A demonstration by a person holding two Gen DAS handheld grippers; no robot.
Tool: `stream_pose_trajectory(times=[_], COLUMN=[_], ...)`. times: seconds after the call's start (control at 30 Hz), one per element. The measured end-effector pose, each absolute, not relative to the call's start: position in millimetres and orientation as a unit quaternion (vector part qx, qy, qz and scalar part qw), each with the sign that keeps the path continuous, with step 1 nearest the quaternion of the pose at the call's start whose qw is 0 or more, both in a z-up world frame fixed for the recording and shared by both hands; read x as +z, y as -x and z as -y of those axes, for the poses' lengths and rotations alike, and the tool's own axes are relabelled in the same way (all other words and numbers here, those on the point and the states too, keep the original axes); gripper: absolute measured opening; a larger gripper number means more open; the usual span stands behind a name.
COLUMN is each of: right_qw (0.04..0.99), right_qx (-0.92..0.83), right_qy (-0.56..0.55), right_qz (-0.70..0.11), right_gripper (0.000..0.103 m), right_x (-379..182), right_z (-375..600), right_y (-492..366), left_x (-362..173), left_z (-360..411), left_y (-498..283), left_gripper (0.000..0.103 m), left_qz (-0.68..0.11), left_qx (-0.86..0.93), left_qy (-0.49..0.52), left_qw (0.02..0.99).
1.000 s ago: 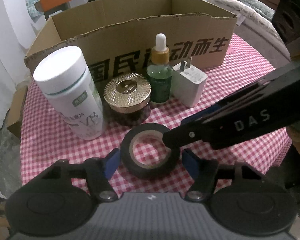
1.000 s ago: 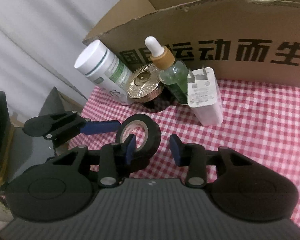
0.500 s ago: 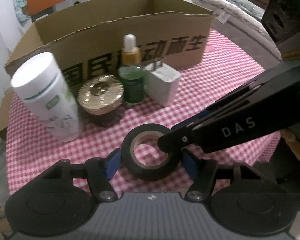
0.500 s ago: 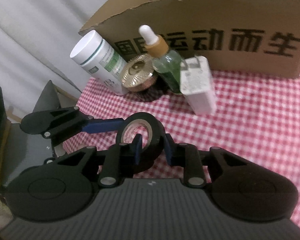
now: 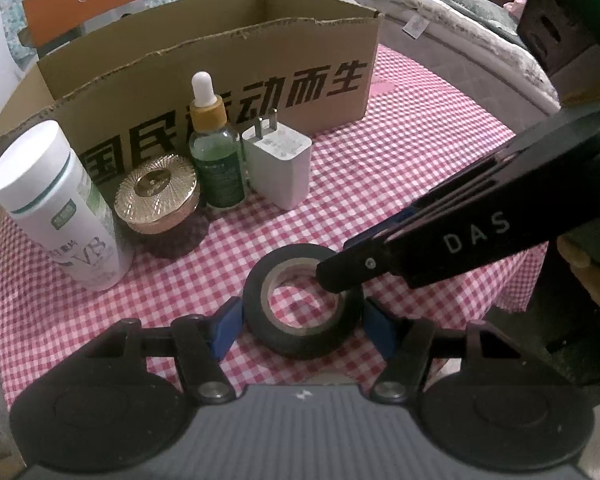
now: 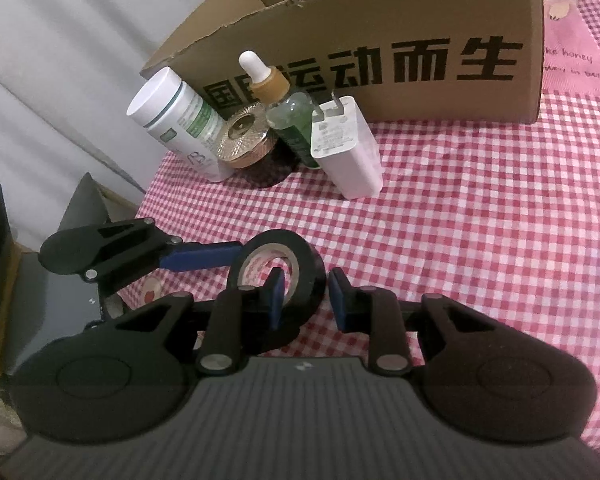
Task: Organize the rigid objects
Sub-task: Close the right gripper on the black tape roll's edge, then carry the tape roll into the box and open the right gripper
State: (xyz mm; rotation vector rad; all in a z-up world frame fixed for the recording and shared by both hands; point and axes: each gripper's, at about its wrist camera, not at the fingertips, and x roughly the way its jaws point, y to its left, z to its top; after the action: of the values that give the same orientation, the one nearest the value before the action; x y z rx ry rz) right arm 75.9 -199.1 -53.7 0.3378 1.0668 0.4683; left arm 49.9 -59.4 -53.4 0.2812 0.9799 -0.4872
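While the black tape roll (image 5: 302, 306) sits at the near edge of the checked counter (image 5: 420, 168), both tongs bear on it. Left tongs (image 5: 302, 322) stand about half open, blue pads against the roll's outer sides. Right tongs (image 6: 305, 299) are nearly closed across the roll's wall, one finger through the core, one outside; whether those pads press fully cannot be told. Cardboard box (image 6: 380, 40) stands behind, with a white bottle (image 5: 56, 204), gold-lidded jar (image 5: 156, 196), dropper bottle (image 5: 214, 152) and charger (image 5: 278, 168) lined before it.

Risks, as judged:
- opposed pulls from two grips could twist the roll loose
- a thin wall grip may slip on lifting
- a swing toward the box could topple the dropper bottle or charger
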Motion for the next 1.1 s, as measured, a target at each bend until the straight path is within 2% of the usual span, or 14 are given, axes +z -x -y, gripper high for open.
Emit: stream_pose_trajectory(times=[0.5,1.1], right_qw=[0.837,0.84], right_qx=[0.221,0.226], right_qy=[-0.102,-0.102], right_qz=[-0.49,-0.483], right_gripper=[0.022,0.02], right_x=[-53,-45], right_z=[184,182], right_y=[-79,-77], left_x=[-53,-43], left_z=[63,59], left_y=[-51,-46], left_gripper=[0.068,0.067], left_qz=[-0.455,-0.448], left_qx=[-0.228,-0.221], left_qy=[-0.143,-0.135], left_qw=[0.848,0.856])
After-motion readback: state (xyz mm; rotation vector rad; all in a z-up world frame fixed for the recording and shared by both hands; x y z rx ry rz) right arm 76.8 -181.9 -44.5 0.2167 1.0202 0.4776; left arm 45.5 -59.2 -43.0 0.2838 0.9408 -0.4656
